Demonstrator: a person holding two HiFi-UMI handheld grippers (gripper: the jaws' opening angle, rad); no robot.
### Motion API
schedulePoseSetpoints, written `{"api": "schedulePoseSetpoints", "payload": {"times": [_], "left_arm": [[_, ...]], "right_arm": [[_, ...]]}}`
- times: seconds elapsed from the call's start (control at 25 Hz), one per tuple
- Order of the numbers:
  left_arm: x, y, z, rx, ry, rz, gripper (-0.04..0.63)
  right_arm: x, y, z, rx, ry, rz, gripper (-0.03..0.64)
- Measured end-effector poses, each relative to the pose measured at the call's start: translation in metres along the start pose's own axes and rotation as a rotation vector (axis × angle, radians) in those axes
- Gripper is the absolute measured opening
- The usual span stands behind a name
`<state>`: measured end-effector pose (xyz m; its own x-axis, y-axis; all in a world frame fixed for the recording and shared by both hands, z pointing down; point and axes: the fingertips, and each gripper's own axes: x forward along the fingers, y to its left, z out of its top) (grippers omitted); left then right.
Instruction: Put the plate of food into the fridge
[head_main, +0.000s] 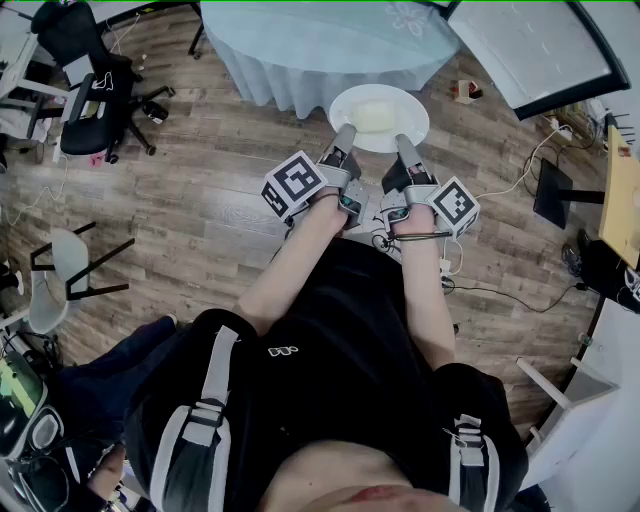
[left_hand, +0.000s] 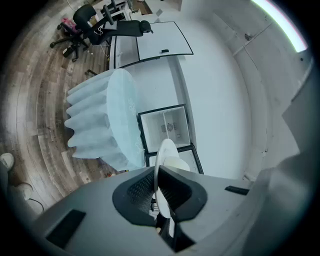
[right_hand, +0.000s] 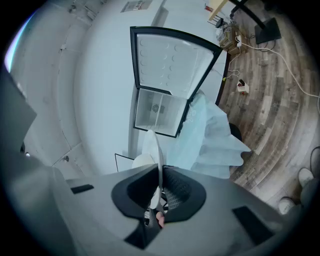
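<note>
Plate held aloft — the left tongs (head_main: 344, 135) and right tongs (head_main: 404, 146) are each clamped tight on the near rim of the white plate (head_main: 412, 125), held level above the wooden floor (head_main: 200, 200), just by the cloth-draped round desk (head_main: 320, 45). 1 pale mound of food (head_main: 372, 116) sits on the plate. Beyond the desk, the fridge (right_hand: 150, 112) stands with its door (right_hand: 172, 57) open — white inside.

Table (head_main: 320, 45) cut off by head view's top edge. Plate (left_hand: 161, 160) rim partly hidden by jaws, both gripper views; food (head_main: 378, 115) too blurred to identify
</note>
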<state>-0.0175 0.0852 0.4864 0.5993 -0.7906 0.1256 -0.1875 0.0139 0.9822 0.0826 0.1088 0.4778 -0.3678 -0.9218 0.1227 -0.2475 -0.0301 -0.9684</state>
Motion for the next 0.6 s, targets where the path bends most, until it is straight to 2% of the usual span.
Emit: {"api": "schedulePoseSetpoints", "payload": {"times": [0.12, 0.6], "left_arm": [[0.0, 0.001, 0.002, -0.002, -0.001, 0.001, 0.006], [-0.008, 0.008, 0.017, -0.015, 0.018, 0.007, 0.005]], "right_arm": [[0.001, -0.004, 0.001, -0.026, 0.004, -0.018, 0.028], [0.011, 0.001, -0.017, 0.007, -0.005, -0.017, 0.028]]}}
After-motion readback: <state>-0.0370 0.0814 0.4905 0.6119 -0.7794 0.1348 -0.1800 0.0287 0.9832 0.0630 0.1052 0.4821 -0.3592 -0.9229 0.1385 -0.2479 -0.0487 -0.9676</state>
